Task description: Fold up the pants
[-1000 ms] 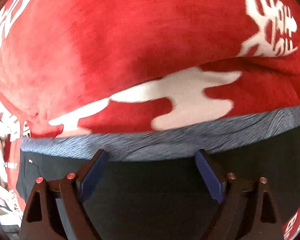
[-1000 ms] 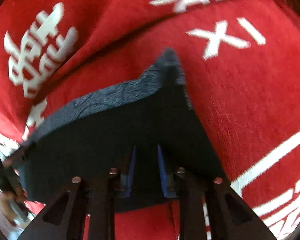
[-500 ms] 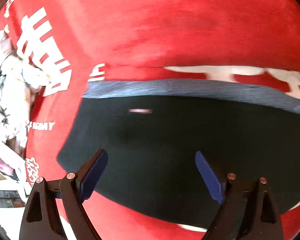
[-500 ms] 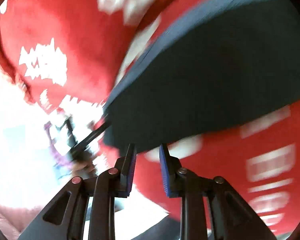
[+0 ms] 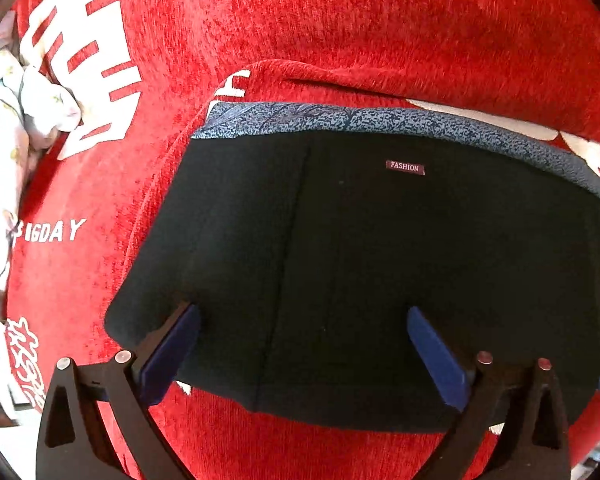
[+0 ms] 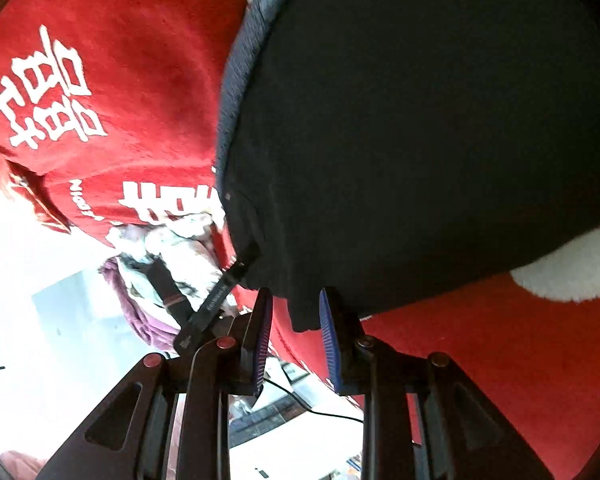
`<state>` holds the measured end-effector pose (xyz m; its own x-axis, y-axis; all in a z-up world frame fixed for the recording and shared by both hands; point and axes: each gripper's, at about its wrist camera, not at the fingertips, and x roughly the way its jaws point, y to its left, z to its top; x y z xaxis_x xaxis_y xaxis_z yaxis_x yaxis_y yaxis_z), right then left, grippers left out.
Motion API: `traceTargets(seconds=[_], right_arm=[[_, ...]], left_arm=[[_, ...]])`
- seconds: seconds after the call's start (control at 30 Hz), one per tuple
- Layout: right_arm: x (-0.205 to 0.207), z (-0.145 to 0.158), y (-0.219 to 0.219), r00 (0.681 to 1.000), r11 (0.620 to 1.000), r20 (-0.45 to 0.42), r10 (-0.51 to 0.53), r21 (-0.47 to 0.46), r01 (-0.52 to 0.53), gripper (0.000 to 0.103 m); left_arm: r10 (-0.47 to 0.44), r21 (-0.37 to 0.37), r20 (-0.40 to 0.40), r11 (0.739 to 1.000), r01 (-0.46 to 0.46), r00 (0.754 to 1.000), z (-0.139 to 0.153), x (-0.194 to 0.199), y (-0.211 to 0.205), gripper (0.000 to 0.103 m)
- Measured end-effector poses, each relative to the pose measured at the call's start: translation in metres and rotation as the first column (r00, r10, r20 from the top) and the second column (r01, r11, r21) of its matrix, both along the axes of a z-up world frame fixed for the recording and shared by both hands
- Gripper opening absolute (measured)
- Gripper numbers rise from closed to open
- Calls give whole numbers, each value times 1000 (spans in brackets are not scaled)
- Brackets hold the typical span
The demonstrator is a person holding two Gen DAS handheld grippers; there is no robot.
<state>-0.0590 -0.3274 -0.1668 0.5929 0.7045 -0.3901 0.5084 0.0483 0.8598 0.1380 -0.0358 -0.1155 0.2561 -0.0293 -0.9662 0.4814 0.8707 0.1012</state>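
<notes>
My left gripper (image 5: 302,344) has just opened wide over the folded pants (image 5: 380,264), lower centre; my right gripper (image 6: 294,338), narrowly parted, straddles their corner unclamped.

folded black fabric pants (image 5: 380,264) showing a speckled blue-grey waistband (image 5: 380,122) and a small maroon label (image 5: 405,167) with white lettering. plush red blanket (image 5: 340,20) carrying white printed characters. crumpled white floral-print cloth (image 5: 4,128) lying at the left.
</notes>
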Motion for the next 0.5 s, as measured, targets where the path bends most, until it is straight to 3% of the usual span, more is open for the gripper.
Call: traceTargets(seconds=[0.2,0.4,0.43,0.47,0.5], right_arm=[[1,9,21,997,997,-54,63,-41,-65,29],[13,-3,23,999,999,-47,-17,-46,15,29],[14,-2,21,998,998,-45,-38,-44,36,27],[16,1,21,998,998,-48,-44,-50,41,11],[18,8,20,998,997,-50,-38,-76,34,10]], left_arm=[[-2,-33,-2,999,2,1000,-4,6,8,103],[-4,-38,-8,999,4,1000,-2,4,6,103],[-8,-32,-13,999,8,1000,0,4,5,103],[-20,-24,-18,1000,20,1000,1,3,5,103],[-42,-15,-18,999,42,999,3,1,4,103]])
